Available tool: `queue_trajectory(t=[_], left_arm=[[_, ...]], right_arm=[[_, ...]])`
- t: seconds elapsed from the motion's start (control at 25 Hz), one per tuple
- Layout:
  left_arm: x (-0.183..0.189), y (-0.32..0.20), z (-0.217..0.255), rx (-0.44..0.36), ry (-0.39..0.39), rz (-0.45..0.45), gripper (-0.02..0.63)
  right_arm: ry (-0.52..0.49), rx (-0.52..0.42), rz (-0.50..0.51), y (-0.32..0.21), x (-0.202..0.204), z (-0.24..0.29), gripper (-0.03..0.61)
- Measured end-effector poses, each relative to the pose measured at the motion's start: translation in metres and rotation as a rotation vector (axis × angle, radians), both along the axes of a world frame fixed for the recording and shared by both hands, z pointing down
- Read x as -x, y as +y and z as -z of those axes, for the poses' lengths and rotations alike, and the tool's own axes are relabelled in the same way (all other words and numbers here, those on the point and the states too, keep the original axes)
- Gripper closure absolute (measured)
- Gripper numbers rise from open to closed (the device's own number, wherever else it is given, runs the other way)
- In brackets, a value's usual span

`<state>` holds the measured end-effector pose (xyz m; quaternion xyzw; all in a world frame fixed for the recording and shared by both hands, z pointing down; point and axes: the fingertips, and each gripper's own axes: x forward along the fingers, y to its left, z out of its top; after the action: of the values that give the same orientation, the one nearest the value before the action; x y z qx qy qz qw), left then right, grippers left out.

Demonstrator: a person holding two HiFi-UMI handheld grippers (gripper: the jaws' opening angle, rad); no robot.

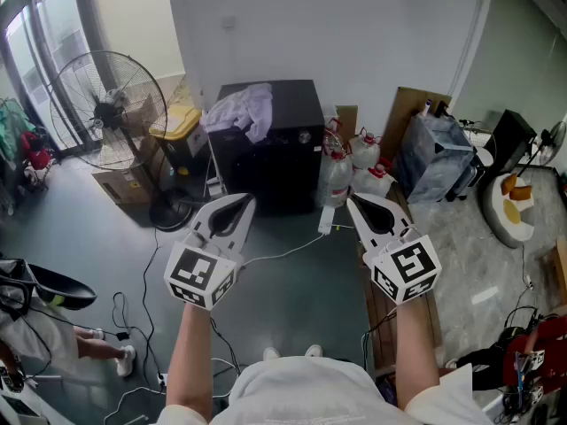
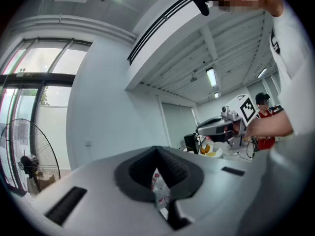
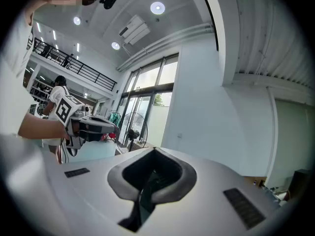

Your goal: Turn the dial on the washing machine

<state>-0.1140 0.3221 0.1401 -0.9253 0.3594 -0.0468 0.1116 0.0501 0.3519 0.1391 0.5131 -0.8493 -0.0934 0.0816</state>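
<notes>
Your left gripper point(image 1: 246, 202) and right gripper point(image 1: 353, 202) are both clenched empty, well apart from the washing machine point(image 1: 283, 162); reach in like that and you'll only bump its dial point(image 1: 304, 136).

Smooth black washing machine point(image 1: 285, 162), crumpled white cloth point(image 1: 241, 109), matt floor point(image 1: 301, 299)

Head view down onto washing machine point(image 1: 288, 118)

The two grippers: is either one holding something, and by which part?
Nothing is held. The left gripper and the right gripper both have their jaws together, well short of the washing machine.
</notes>
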Motion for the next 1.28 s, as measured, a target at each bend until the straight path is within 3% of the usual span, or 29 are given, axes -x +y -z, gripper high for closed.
queue_trajectory(t=[0.2, 0.4, 0.84, 1.28], left_arm=[[-0.011, -0.004, 0.004, 0.014, 0.016, -0.016, 0.600], [-0.028, -0.004, -0.005, -0.005, -0.027, 0.000, 0.600], [-0.061, -0.017, -0.037, 0.030, -0.044, 0.096, 0.600], [-0.052, -0.124, -0.050, 0.019, -0.029, 0.135, 0.600]], right_arm=[[-0.040, -0.015, 0.013, -0.002, -0.010, 0.005, 0.566], [-0.038, -0.014, 0.020, -0.004, -0.022, 0.000, 0.566], [-0.030, 0.027, 0.086, -0.024, -0.059, -0.022, 0.566], [-0.029, 0.021, 0.088, -0.115, -0.065, -0.038, 0.566]])
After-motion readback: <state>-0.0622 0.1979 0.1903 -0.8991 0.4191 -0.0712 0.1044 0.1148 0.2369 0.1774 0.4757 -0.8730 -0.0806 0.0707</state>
